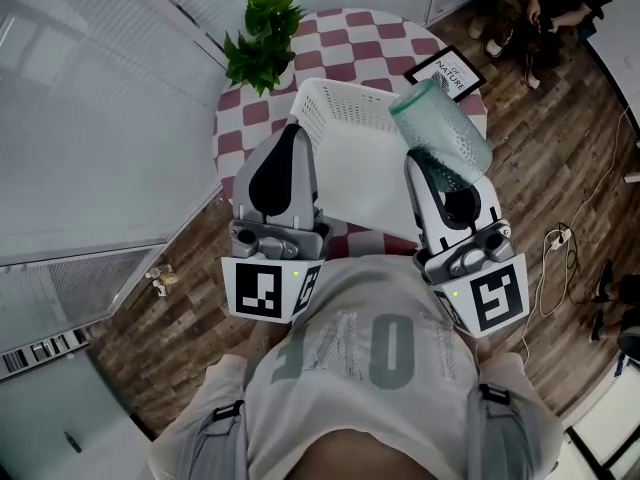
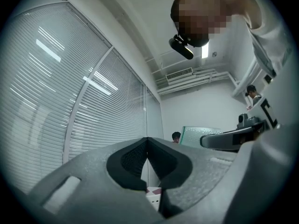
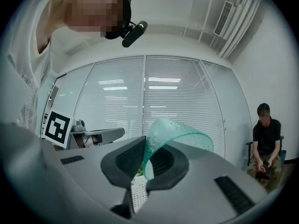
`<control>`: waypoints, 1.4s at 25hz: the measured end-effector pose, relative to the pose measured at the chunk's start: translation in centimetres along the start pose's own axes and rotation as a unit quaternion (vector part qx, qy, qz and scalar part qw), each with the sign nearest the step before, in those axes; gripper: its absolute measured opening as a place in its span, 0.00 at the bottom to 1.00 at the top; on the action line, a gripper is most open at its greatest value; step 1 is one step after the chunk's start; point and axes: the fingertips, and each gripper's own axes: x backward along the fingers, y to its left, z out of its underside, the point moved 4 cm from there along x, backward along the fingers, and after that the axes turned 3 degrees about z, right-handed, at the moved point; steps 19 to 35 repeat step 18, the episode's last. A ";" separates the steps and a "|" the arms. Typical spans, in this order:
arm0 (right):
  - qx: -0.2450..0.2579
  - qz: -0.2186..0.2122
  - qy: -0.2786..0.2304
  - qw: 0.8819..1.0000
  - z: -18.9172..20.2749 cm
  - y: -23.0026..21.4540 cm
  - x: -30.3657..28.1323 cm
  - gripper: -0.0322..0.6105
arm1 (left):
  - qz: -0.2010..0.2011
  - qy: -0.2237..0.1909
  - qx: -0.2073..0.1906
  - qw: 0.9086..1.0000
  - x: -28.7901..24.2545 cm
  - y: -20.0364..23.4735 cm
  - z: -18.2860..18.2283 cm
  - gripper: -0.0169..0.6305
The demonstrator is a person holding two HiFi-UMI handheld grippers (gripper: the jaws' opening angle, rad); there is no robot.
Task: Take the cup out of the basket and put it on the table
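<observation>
A translucent green cup point(image 1: 440, 133) hangs tilted over the right rim of the white perforated basket point(image 1: 340, 118), which stands on the round checked table point(image 1: 350, 48). My right gripper point(image 1: 425, 163) is shut on the cup's wall. In the right gripper view the pads pinch the cup point(image 3: 180, 134) at the jaws' tip point(image 3: 144, 155), with the basket point(image 3: 138, 195) below. My left gripper point(image 1: 290, 133) is held up beside the basket's left side, shut and empty. Its jaws point(image 2: 147, 146) meet with nothing between them, and the cup point(image 2: 201, 132) shows beyond.
A potted plant point(image 1: 262, 38) stands at the table's far left edge and a framed card point(image 1: 447, 71) at its far right. A person sits on a chair point(image 1: 555, 8) beyond the table. Blind-covered glass walls run along the left. A cable point(image 1: 555, 238) lies on the wooden floor.
</observation>
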 end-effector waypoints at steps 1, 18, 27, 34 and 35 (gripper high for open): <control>0.001 0.001 -0.004 1.000 -0.2 0.1 0.0 0.08 | 0.000 -0.001 0.000 1.000 0.1 0.0 -0.1 0.03; -0.010 0.015 -0.012 1.000 -0.3 0.3 -0.2 0.08 | 0.007 -0.008 0.007 1.000 0.0 0.6 0.1 0.03; -0.010 0.015 -0.012 1.000 -0.3 0.3 -0.2 0.08 | 0.007 -0.008 0.007 1.000 0.0 0.6 0.1 0.03; -0.010 0.015 -0.012 1.000 -0.3 0.3 -0.2 0.08 | 0.007 -0.008 0.007 1.000 0.0 0.6 0.1 0.03; -0.010 0.015 -0.012 1.000 -0.3 0.3 -0.2 0.08 | 0.007 -0.008 0.007 1.000 0.0 0.6 0.1 0.03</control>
